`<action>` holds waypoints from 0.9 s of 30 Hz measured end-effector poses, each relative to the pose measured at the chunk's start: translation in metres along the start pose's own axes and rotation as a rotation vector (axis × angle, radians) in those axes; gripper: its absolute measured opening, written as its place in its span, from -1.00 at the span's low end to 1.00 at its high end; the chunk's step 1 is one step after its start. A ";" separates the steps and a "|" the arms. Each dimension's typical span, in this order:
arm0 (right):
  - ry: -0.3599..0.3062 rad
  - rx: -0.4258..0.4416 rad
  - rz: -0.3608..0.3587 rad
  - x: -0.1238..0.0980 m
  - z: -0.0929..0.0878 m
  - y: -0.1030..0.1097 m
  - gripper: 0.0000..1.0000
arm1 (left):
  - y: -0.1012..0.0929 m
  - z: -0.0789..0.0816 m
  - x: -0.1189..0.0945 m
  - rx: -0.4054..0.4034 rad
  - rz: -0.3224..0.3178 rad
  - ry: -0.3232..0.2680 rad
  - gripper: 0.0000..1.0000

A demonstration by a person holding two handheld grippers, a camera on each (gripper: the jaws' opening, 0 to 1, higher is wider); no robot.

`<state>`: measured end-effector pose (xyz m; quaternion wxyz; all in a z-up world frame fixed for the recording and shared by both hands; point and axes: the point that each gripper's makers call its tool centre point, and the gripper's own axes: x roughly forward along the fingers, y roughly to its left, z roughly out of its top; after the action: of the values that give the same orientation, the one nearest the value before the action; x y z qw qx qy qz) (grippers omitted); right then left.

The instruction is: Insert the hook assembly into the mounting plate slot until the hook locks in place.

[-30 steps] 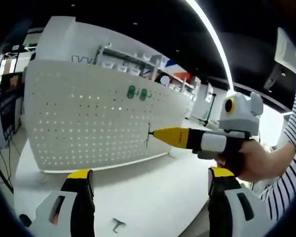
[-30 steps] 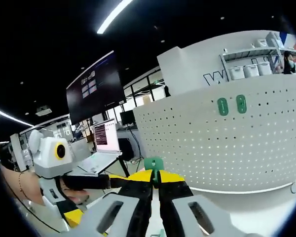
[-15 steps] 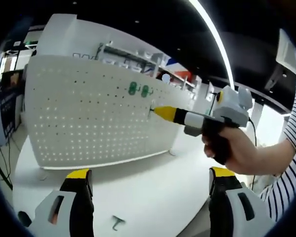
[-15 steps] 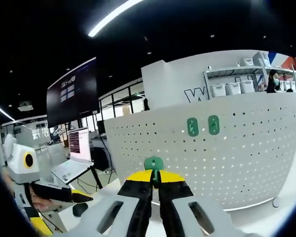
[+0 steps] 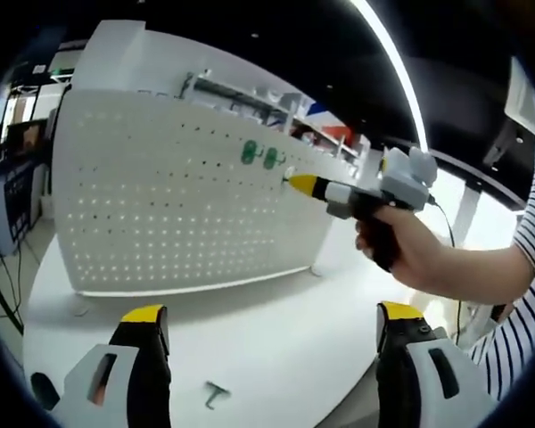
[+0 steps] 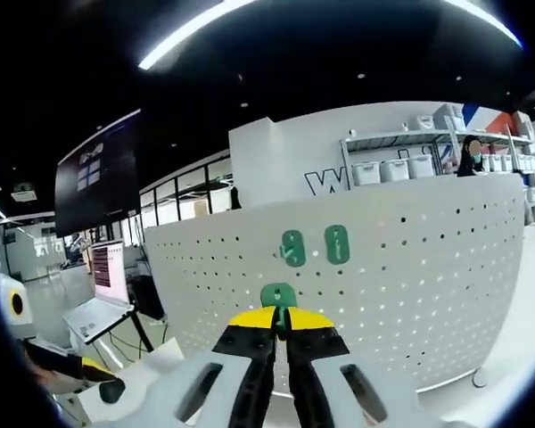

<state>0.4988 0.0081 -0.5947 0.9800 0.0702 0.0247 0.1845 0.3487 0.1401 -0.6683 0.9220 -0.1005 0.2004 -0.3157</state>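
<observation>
A white perforated mounting plate [image 5: 178, 205] stands upright on the round white table [image 5: 276, 357]. Two green hook bases [image 5: 250, 152] [image 5: 270, 160] sit side by side high on it. In the left gripper view my right gripper [image 5: 294, 183] comes in from the right, held by a hand, its yellow tips just right of and below those bases, close to the plate. In the right gripper view its jaws [image 6: 280, 314] are shut on a green hook assembly [image 6: 278, 295], with the mounted bases [image 6: 292, 249] [image 6: 337, 243] just above on the plate [image 6: 410, 267]. My left gripper [image 5: 272, 312] stands open, low over the table.
A small loose metal hook [image 5: 216, 393] lies on the table between my left gripper's jaws. The person's striped sleeve [image 5: 530, 223] is at the right. Shelves with bins [image 6: 401, 160] stand behind the plate, and a laptop [image 6: 102, 290] sits at the far left.
My right gripper has risen and moved along the plate with the green hook assembly, from mid height up to beside the two mounted green bases. My left gripper stays open and low.
</observation>
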 end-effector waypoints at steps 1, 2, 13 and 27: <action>-0.003 0.000 -0.010 0.002 0.001 -0.005 -1.00 | 0.000 0.000 0.000 -0.001 0.001 0.001 0.96; -0.005 0.000 -0.016 0.003 0.002 -0.009 -1.00 | 0.001 -0.001 0.000 -0.003 0.003 0.002 0.96; -0.027 -0.012 -0.078 0.013 0.013 -0.043 -1.00 | 0.003 -0.003 0.004 -0.004 -0.002 0.017 0.95; -0.063 -0.022 -0.133 0.028 0.030 -0.070 -1.00 | 0.008 -0.006 0.002 -0.015 0.011 0.031 0.92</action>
<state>0.5520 -0.0503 -0.5761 0.9911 0.0635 -0.0034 0.1168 0.3521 0.1444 -0.6767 0.9198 -0.1012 0.2175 -0.3106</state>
